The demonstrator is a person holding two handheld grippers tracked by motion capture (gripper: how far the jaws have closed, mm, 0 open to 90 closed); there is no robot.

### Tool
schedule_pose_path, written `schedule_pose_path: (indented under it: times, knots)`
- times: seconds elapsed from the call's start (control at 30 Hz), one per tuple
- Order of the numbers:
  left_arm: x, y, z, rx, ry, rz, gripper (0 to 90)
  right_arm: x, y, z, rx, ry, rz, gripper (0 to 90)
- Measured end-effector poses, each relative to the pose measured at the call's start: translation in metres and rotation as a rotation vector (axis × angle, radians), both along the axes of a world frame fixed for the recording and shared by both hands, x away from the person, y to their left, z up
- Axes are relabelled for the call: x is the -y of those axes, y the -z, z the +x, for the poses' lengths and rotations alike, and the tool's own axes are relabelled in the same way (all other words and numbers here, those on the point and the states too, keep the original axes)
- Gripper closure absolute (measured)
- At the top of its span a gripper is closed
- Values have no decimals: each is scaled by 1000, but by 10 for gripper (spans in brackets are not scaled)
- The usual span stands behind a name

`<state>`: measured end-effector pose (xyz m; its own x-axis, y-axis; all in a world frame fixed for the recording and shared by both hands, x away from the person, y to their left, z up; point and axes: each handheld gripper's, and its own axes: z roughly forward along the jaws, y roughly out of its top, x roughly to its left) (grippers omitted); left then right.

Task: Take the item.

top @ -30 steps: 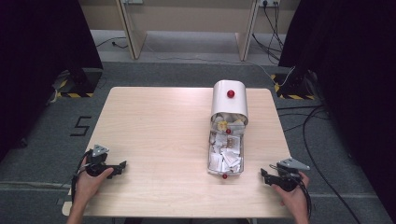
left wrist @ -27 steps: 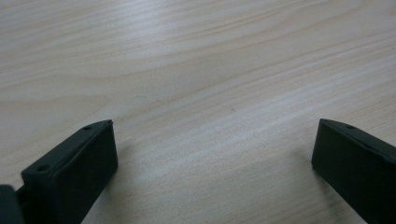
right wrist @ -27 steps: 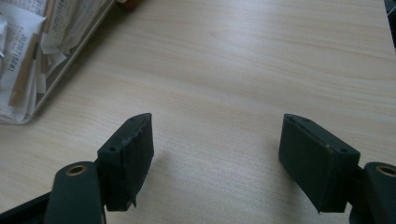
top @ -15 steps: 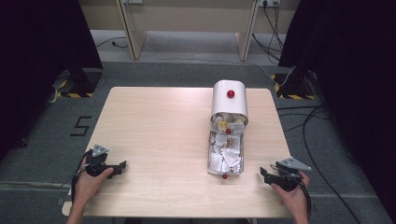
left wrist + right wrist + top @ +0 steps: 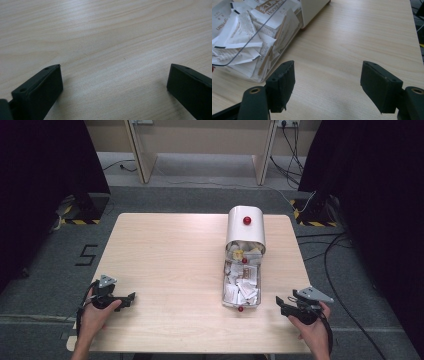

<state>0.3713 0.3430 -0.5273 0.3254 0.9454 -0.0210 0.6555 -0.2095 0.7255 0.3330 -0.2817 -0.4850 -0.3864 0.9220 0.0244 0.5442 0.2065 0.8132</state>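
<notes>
**A:** Where to find the clear drawer (image 5: 225,290)?

**B:** On the right half of the table (image 5: 170,260), pulled out of the white housing (image 5: 245,227) toward the near edge. Crammed with paper packets (image 5: 242,287).

**A:** Long axis?

**B:** Straight away from the person, front to back. Red knob (image 5: 240,309) at the near end, housing at the far end.

**A:** Nearer which hand?

**B:** Nearer the right gripper (image 5: 281,304) by far. Sits just off the drawer's near right corner, not touching, and points leftward across the table at that corner. Left gripper (image 5: 131,298) well apart, over at the table's left side.

**A:** And along the right gripper (image 5: 327,72) itself?

**B:** Drawer (image 5: 242,72) up and to the left, beyond the left-hand jaw, with packets (image 5: 244,32) pressed against the clear wall. Bare wood between the jaws.

**A:** State of the jaws?

**B:** Wide apart on the right, clamped on nothing. Same on the left gripper (image 5: 113,70): spread wide, only tabletop between.

**A:** So what next, probably?

**B:** Probably a short swing leftward by the right hand, to meet the drawer's front end or reach over its rim. Hard to say yet whether aimed at the knob or at a packet.
</notes>
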Motion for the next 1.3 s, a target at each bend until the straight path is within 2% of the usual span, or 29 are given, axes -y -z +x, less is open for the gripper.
schedule_pose_path:
  times: [0.7,1.3]
  knots:
    - [0,0,0,-1,0,0,0,-16,-26,-6,72,-65,12,360]
    - [0,0,0,0,0,0,0,-37,-40,-5,115,-138,22,411]
